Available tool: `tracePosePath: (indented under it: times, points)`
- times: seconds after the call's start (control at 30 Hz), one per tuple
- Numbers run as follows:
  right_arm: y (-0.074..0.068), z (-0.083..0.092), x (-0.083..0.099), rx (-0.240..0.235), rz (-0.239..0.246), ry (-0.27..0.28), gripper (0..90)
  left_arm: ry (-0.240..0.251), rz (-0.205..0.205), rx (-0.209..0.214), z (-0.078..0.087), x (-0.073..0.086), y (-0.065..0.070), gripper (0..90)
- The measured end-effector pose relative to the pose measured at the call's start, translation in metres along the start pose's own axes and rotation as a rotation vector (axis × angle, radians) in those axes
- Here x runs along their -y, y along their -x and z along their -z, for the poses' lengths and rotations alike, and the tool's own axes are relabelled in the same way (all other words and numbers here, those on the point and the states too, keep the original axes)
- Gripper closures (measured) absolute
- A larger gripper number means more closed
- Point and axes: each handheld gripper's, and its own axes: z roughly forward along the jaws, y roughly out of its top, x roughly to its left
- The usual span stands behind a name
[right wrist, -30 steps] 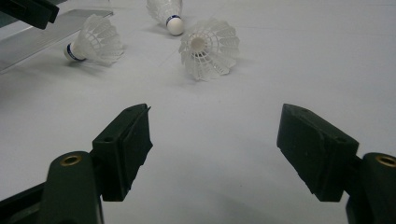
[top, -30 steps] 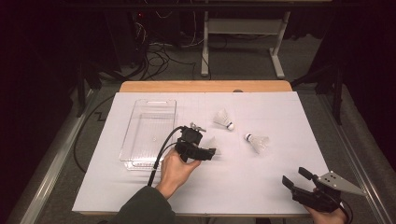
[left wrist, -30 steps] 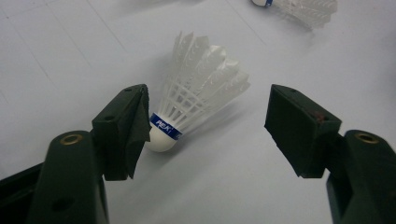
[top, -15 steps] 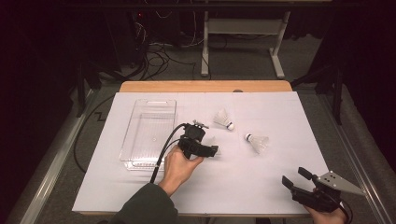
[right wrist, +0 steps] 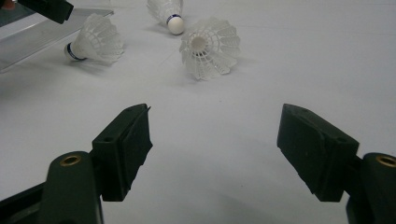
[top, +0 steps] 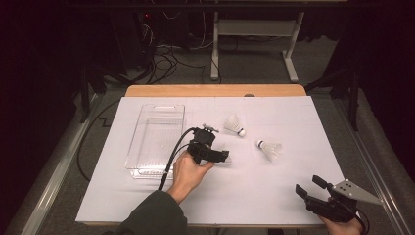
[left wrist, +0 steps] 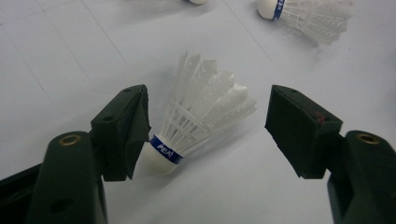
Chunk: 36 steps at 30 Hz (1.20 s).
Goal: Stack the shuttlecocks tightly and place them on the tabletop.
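High view: left gripper (top: 222,156) shifted slightly right of its place a second ago, just beside the clear bin (top: 147,169); bin empty; second shuttlecock (top: 235,125) and third shuttlecock (top: 269,148) lying apart on the white table (top: 274,205); right gripper (top: 309,186) unmoved at the near right corner. Left gripper view: jaws spread wide, not yet clamped, around the nearest shuttlecock (left wrist: 196,121), lying on its side on the table, cork toward the left jaw; likely ready for closing and a lift to the bin. Right gripper view: jaws parted, holding nothing, all three shuttlecocks well ahead.
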Motion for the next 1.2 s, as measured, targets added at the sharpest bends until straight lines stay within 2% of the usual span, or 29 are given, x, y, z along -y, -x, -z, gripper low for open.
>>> tracePosePath:
  times: [0.33,0.4,0.5,0.7,1.2]
  points:
    - [-0.001,-0.001,0.000,0.000,0.000,-0.002,26.4,0.005,0.005,-0.003,-0.002,-0.002,0.000,31.1]
    - [0.000,0.000,0.000,0.000,-0.001,0.000,26.4,0.001,-0.010,-0.021,-0.003,-0.005,0.003,31.0]
    - [0.000,0.000,0.000,0.000,-0.001,0.000,26.4,0.013,-0.015,-0.013,-0.001,-0.009,0.007,31.1]
    - [0.000,0.000,0.000,-0.002,-0.002,0.001,26.4,-0.014,-0.009,-0.018,-0.006,-0.013,0.006,31.2]
    - [0.000,0.000,0.000,-0.004,-0.002,0.001,26.4,-0.037,0.009,-0.047,-0.017,-0.023,0.008,32.1]
